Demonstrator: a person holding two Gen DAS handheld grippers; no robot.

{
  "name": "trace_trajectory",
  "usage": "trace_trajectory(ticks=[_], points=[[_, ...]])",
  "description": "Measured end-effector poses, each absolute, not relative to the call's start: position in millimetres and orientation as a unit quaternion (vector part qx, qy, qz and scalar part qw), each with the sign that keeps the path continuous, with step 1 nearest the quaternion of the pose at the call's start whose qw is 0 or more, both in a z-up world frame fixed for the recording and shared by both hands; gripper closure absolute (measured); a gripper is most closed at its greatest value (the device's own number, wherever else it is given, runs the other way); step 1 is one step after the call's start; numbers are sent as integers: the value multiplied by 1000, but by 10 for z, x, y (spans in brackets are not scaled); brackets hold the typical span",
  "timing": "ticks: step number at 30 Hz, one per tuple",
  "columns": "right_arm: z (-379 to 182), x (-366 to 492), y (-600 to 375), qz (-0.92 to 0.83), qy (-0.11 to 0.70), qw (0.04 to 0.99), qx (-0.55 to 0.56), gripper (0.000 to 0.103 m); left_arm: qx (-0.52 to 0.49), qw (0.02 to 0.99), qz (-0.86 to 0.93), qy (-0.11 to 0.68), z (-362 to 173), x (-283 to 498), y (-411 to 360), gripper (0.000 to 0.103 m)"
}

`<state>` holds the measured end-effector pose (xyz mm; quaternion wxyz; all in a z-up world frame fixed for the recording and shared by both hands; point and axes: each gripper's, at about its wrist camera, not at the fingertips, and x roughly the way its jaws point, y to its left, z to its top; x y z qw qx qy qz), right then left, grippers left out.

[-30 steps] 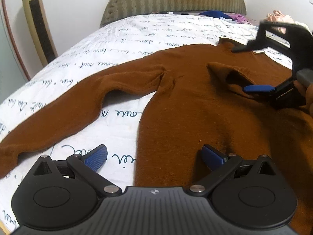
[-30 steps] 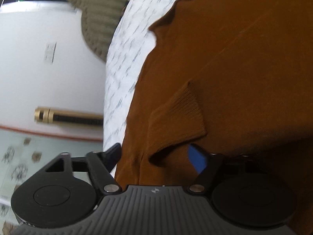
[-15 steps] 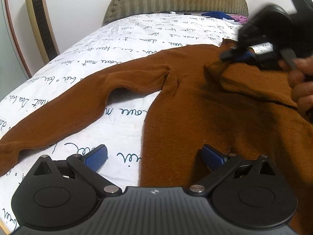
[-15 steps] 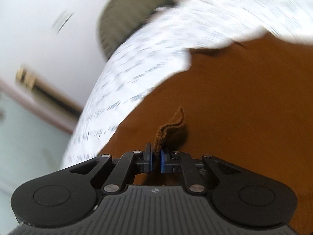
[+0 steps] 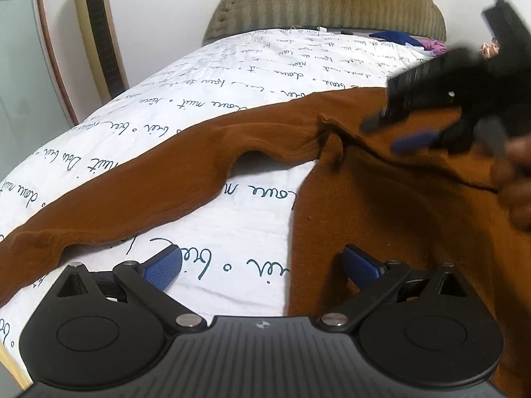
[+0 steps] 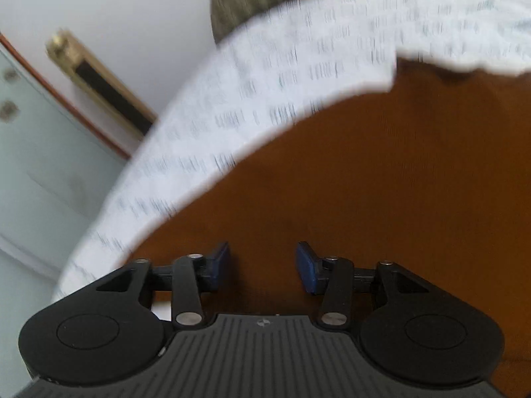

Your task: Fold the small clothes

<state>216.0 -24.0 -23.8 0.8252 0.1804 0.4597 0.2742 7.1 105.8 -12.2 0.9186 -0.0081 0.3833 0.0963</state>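
A brown knit sweater (image 5: 381,205) lies flat on the bed, one long sleeve (image 5: 139,195) stretched out to the left. Its other sleeve is folded across the body, forming a dark edge (image 5: 415,165). My left gripper (image 5: 262,268) is open and empty, low over the sweater's left side edge and the sheet. My right gripper (image 6: 264,265) is open and empty just above the brown knit (image 6: 365,182). It also shows blurred in the left wrist view (image 5: 408,132), above the folded sleeve, with the hand that holds it.
The bed sheet (image 5: 265,66) is white with dark handwriting print. An olive padded headboard (image 5: 332,3) stands at the far end. Blue and pink clothes (image 5: 408,38) lie at the far right. A gold tower fan (image 5: 99,30) stands by the wall at left.
My right gripper has let go of the sleeve cuff it pinched half a second ago and now stands open above the sweater. The sleeve now lies across the body. My left gripper has barely moved.
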Motion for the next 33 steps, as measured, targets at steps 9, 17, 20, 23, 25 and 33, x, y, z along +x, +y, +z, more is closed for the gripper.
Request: trace_trajectory(ticks=[9, 17, 20, 23, 25, 33], points=[[112, 1566, -108, 241, 372, 896, 26, 24, -13, 917, 115, 383, -81, 68, 1116, 0], [182, 797, -152, 204, 287, 931, -96, 0, -5, 913, 134, 386, -96, 52, 1138, 0], [132, 584, -238, 189, 279, 936, -98, 0, -7, 911, 145, 387, -94, 33, 1175, 0], [81, 457, -323, 190, 282, 937, -74, 0, -13, 908, 152, 390, -95, 11, 1217, 0], [48, 394, -360, 190, 283, 938, -63, 0, -17, 907, 156, 390, -92, -3, 1242, 0], [-26, 233, -346, 204, 262, 941, -69, 0, -36, 905, 181, 383, -46, -169, 1438, 0]])
